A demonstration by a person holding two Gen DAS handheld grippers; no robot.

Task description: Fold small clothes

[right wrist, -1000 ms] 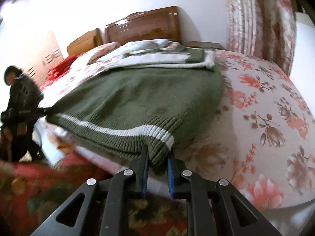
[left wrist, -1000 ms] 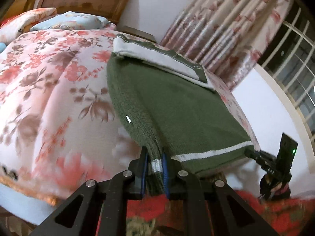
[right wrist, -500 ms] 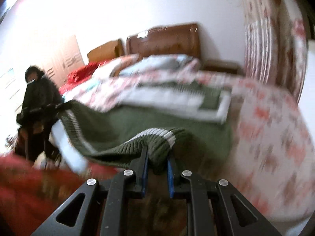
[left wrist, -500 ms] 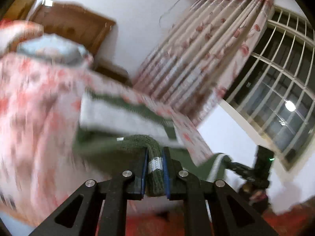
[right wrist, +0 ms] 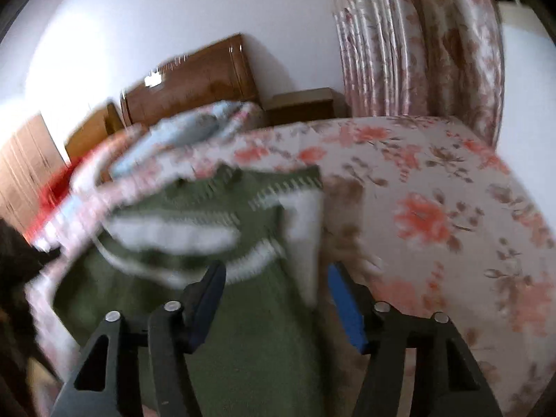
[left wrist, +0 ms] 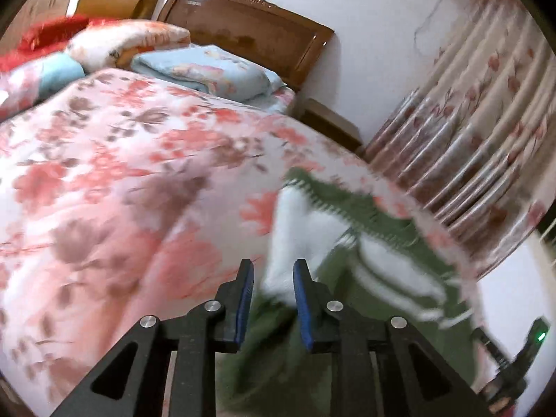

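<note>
— Green knit sweater lies folded near the floral bedspread's curtain-side edge; open quilt stretches toward the wooden headboard.
— Grippers?
— Left gripper is opening, pads clear of the cloth beyond them. Right gripper gapes wide above the sweater, gripping nothing.

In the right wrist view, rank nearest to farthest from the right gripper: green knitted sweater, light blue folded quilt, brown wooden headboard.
1. Green knitted sweater, under the open right gripper.
2. Light blue folded quilt, upper left on the bed.
3. Brown wooden headboard, behind it at the wall.
</note>
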